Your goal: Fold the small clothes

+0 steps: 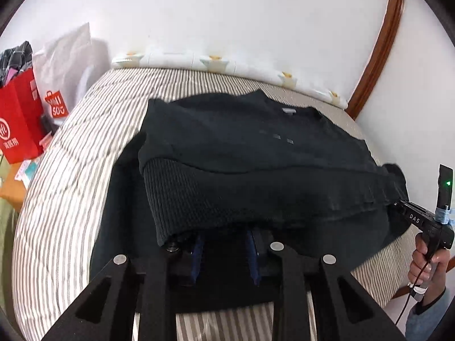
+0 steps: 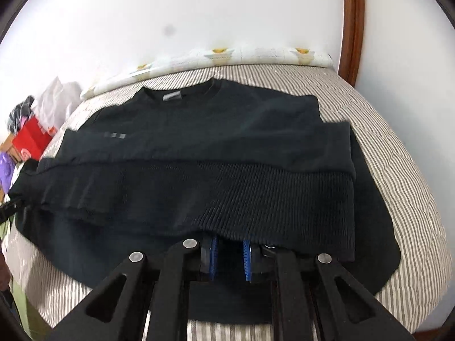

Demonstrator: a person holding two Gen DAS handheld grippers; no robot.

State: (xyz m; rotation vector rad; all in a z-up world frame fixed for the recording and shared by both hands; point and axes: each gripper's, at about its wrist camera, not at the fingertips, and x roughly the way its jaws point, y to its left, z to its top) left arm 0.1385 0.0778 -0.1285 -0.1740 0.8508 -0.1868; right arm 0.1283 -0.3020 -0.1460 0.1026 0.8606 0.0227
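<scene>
Bedroom scene: black sweater (image 1: 256, 153) on a striped bed (image 1: 57, 199) by a white wall (image 1: 227, 14); left gripper (image 1: 224, 255) and right gripper (image 2: 230, 258) each clamp its ribbed hem; red bag (image 1: 20, 125) sits left.

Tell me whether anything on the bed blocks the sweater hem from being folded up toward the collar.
Nothing visible does. The black sweater lies on the striped bed cover, its ribbed hem lifted at both hand-held grippers, left and right. The chest up to the collar is bare fabric.
</scene>
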